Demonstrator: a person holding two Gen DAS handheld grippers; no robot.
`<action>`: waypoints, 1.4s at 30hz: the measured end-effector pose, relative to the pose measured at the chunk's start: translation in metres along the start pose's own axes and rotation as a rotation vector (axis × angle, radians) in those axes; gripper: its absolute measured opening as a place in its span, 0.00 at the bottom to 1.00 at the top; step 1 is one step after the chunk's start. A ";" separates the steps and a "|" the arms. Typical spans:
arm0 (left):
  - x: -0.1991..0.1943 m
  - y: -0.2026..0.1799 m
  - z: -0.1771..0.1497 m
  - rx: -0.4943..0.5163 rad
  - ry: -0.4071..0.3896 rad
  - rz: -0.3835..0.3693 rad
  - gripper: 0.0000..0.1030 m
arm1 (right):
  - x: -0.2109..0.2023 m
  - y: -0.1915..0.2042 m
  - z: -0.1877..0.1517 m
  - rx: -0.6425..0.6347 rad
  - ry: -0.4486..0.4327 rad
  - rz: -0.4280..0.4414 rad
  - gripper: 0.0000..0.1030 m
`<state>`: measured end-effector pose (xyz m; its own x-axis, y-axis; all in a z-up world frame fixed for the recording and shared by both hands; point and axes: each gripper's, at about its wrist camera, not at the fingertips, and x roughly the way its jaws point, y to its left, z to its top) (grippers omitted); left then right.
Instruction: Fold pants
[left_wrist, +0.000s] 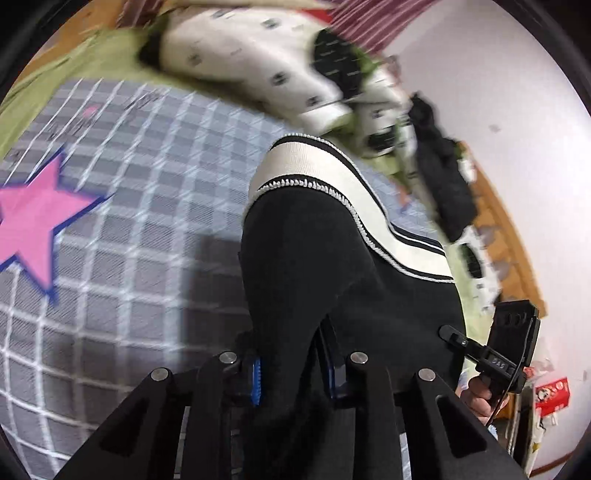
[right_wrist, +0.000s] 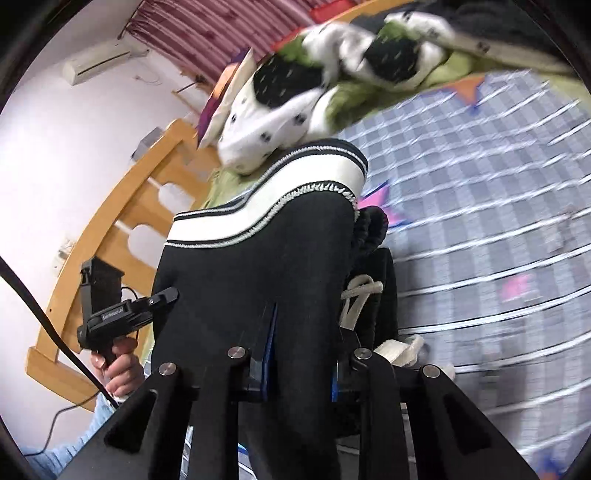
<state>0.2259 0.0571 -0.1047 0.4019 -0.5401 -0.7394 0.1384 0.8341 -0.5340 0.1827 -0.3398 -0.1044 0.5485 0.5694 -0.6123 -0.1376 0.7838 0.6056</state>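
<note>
The pants (left_wrist: 332, 258) are black with a white striped band, held up above the bed. My left gripper (left_wrist: 293, 373) is shut on the black cloth, its blue pads pinching a fold. My right gripper (right_wrist: 301, 369) is shut on the pants (right_wrist: 258, 266) too, near the waist, where a white drawstring (right_wrist: 360, 295) hangs. Each gripper shows in the other's view, the right one (left_wrist: 458, 339) and the left one (right_wrist: 162, 295), both against the cloth. The lower part of the pants is hidden behind the grippers.
A grey checked bedsheet (left_wrist: 147, 221) with pink stars (left_wrist: 33, 218) lies below. A heap of white, black and green bedding (left_wrist: 266, 62) sits at the far side. A wooden headboard (right_wrist: 122, 206) and a white wall (right_wrist: 74, 129) stand beside the bed.
</note>
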 end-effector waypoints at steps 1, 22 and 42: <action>0.010 0.008 -0.003 0.000 0.024 0.027 0.26 | 0.023 0.003 -0.005 -0.013 0.032 -0.021 0.21; 0.080 -0.053 0.023 0.297 -0.214 0.469 0.46 | 0.120 0.042 0.040 -0.398 -0.048 -0.531 0.36; 0.079 -0.049 0.018 0.291 -0.275 0.447 0.47 | 0.132 0.026 0.048 -0.384 -0.024 -0.485 0.40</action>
<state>0.2669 -0.0247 -0.1294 0.6923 -0.1138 -0.7126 0.1290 0.9911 -0.0329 0.2908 -0.2562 -0.1447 0.6405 0.1241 -0.7579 -0.1532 0.9877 0.0323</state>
